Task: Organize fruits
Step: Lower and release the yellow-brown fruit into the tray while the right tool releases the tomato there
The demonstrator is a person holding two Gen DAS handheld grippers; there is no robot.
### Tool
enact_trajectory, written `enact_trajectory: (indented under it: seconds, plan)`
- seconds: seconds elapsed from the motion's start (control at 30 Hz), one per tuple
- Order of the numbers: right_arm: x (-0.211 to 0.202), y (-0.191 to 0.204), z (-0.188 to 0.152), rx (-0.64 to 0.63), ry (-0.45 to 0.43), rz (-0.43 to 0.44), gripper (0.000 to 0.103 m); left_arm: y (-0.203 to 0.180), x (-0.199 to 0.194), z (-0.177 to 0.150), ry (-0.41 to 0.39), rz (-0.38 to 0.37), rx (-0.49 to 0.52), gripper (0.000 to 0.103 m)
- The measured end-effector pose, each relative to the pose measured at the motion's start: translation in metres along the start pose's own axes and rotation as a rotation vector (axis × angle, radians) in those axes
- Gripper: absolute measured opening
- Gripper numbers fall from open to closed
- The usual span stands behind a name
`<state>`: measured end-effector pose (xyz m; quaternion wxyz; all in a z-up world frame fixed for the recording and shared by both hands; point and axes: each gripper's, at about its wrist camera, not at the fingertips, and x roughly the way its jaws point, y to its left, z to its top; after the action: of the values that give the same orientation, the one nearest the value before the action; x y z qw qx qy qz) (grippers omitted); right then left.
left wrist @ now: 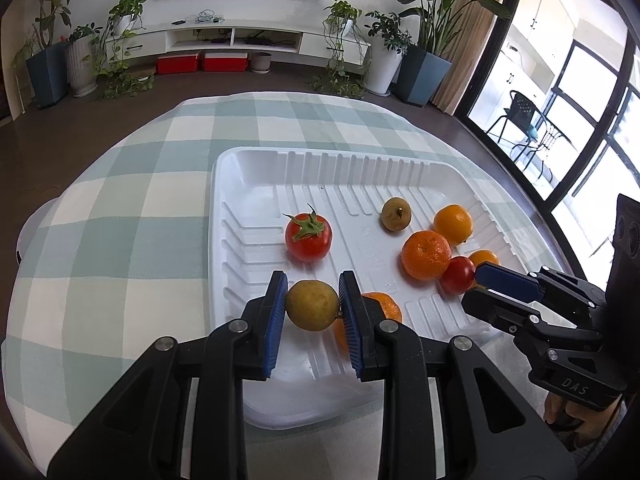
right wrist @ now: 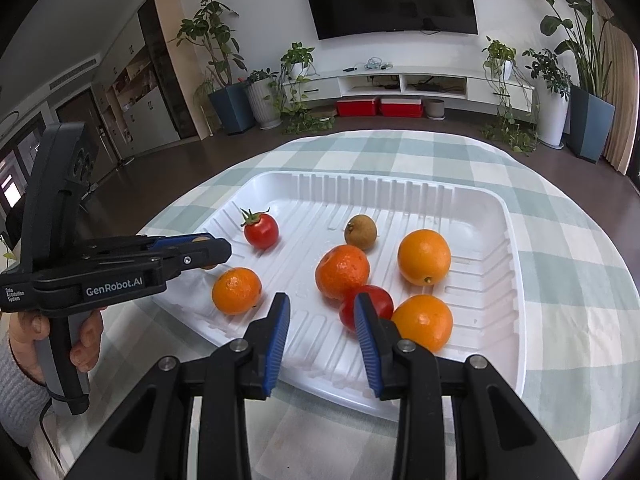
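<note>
Blue-padded left gripper (left wrist: 313, 306) is clamped on a yellow-brown fruit (left wrist: 312, 306) above the near-left part of the white tray (left wrist: 320, 160). Right gripper (right wrist: 322, 318) holds nothing, its jaws at their narrowest over the tray's near edge. A small tomato (right wrist: 366, 306) lies at one o'clock of it; three oranges (right wrist: 424, 256), a mandarin (right wrist: 342, 272), a stemmed tomato (right wrist: 261, 230) and a brown fruit (right wrist: 361, 232) sit farther in. Checked cloth (right wrist: 560, 280) lies beneath.

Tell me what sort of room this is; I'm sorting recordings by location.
Most likely a home living room: a wall-mounted television above a low white media console, potted plants along the wall, and a table with a checked tablecloth.
</note>
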<state>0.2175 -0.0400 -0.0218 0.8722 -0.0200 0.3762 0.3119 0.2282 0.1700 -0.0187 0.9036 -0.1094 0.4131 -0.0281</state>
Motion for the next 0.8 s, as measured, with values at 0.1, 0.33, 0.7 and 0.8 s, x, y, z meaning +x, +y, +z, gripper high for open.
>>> enact_trajectory:
  seconds: [0.1, 0.33, 0.7, 0.8]
  plan:
    - [0.0, 0.0, 0.0, 0.001, 0.0, 0.001, 0.037, 0.0, 0.001, 0.0, 0.0, 0.004, -0.001, 0.025]
    - [0.0, 0.001, 0.0, 0.0, -0.001, 0.003, 0.037, 0.001, 0.0, 0.001, -0.011, 0.017, 0.001, 0.026]
    - [-0.003, 0.006, -0.002, -0.01, -0.011, 0.004, 0.037, -0.004, -0.009, -0.001, -0.034, 0.032, 0.02, 0.028]
    - [-0.007, 0.009, -0.003, -0.017, -0.018, 0.003, 0.037, -0.005, -0.013, -0.003, -0.043, 0.035, 0.024, 0.029]
